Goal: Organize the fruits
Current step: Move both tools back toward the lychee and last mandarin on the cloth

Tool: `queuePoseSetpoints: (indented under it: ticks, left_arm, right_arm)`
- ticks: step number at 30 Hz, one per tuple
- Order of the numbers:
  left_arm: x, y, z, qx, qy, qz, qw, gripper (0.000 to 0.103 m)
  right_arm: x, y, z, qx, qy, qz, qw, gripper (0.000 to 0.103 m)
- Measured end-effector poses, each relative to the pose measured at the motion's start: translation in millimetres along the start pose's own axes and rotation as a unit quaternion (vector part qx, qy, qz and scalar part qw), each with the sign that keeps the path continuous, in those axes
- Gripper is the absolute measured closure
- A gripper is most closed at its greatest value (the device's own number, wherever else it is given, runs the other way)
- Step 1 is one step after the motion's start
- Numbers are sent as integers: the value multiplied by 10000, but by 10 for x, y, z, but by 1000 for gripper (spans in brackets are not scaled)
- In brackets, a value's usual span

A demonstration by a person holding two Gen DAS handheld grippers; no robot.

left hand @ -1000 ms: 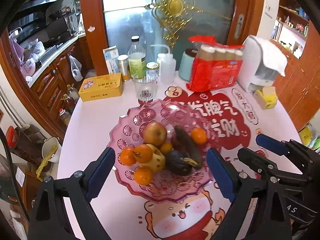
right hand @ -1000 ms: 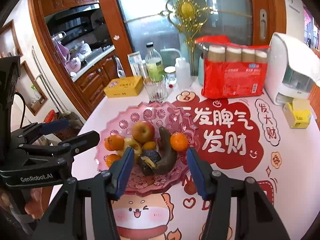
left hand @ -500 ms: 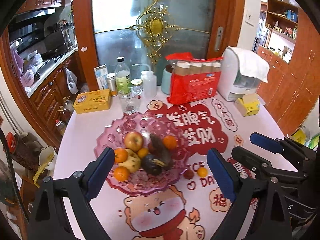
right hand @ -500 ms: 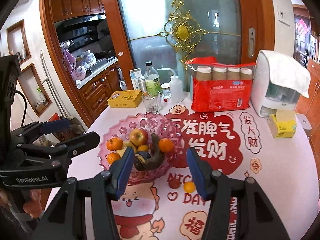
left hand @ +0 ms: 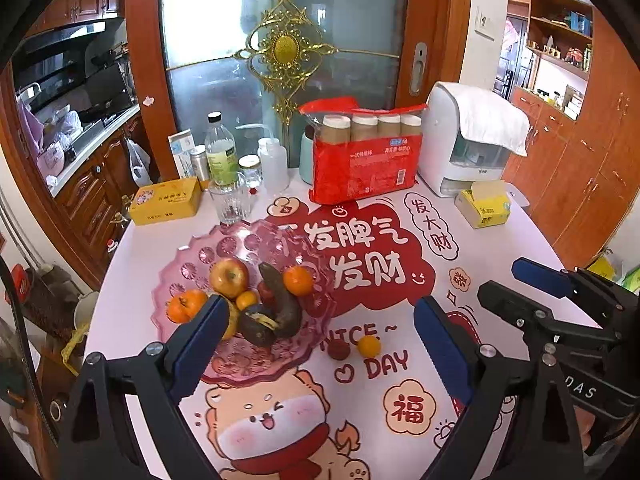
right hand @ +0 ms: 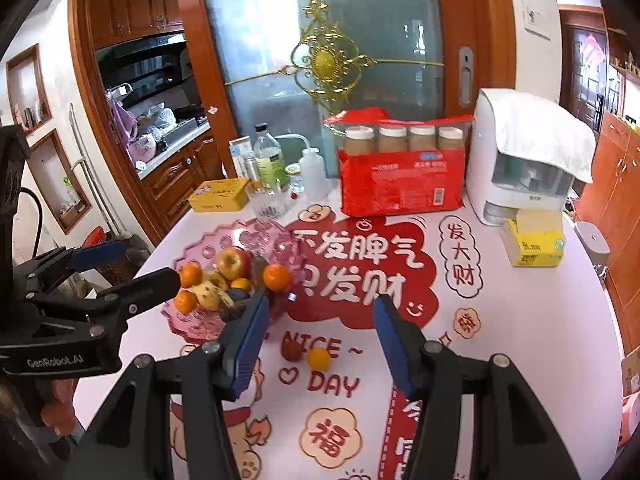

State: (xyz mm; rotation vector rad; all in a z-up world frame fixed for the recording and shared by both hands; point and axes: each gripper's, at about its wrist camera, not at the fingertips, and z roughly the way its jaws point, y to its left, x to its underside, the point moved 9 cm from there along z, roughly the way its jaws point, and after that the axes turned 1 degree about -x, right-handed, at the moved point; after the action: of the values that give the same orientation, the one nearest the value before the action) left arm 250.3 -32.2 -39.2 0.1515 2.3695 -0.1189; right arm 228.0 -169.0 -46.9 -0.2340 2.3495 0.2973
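Note:
A pink glass fruit dish (left hand: 240, 240) (right hand: 208, 248) sits on the table's left half. It holds an apple (left hand: 229, 278) (right hand: 234, 262), several oranges (left hand: 298, 280) (right hand: 277, 277), a pear and dark, overripe bananas (left hand: 280, 304). Two small fruits lie loose on the printed tablecloth near the dish: a dark red one (left hand: 338, 349) (right hand: 291, 351) and a small orange one (left hand: 369, 346) (right hand: 319, 359). My left gripper (left hand: 320, 338) hangs wide open above the dish's near edge, holding nothing. My right gripper (right hand: 320, 336) is open above the two loose fruits, also with nothing in it.
At the table's back stand a yellow tin (left hand: 166, 202), a drinking glass (left hand: 231, 202), bottles (left hand: 219, 152), a red pack of cups (left hand: 366, 156), a white appliance under a cloth (left hand: 468, 140) and a yellow tissue pack (left hand: 484, 208). Wooden cabinets flank the table.
Both grippers have drawn back and up from the dish, so more of the table shows. The two loose fruits on the cloth have come into view. Neither gripper's jaws moved.

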Motion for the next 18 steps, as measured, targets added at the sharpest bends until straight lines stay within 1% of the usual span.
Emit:
queuePoseSetpoints:
  ticks: [4, 7, 13, 18]
  left_arm:
    - [146, -111, 151, -92, 69, -8, 9999, 10]
    - [326, -162, 321, -71, 240, -73, 9997, 10]
    - [819, -185, 761, -46, 664, -300, 9973, 10]
    - [1179, -147, 1041, -167, 830, -436, 9955, 10]
  right_arm:
    - [87, -130, 81, 62, 74, -60, 9999, 48]
    - [190, -199, 214, 102, 184, -143, 9997, 48]
    - [513, -278, 629, -10, 572, -213, 9981, 48]
    - [802, -276, 1007, -188, 959, -263, 9949, 48]
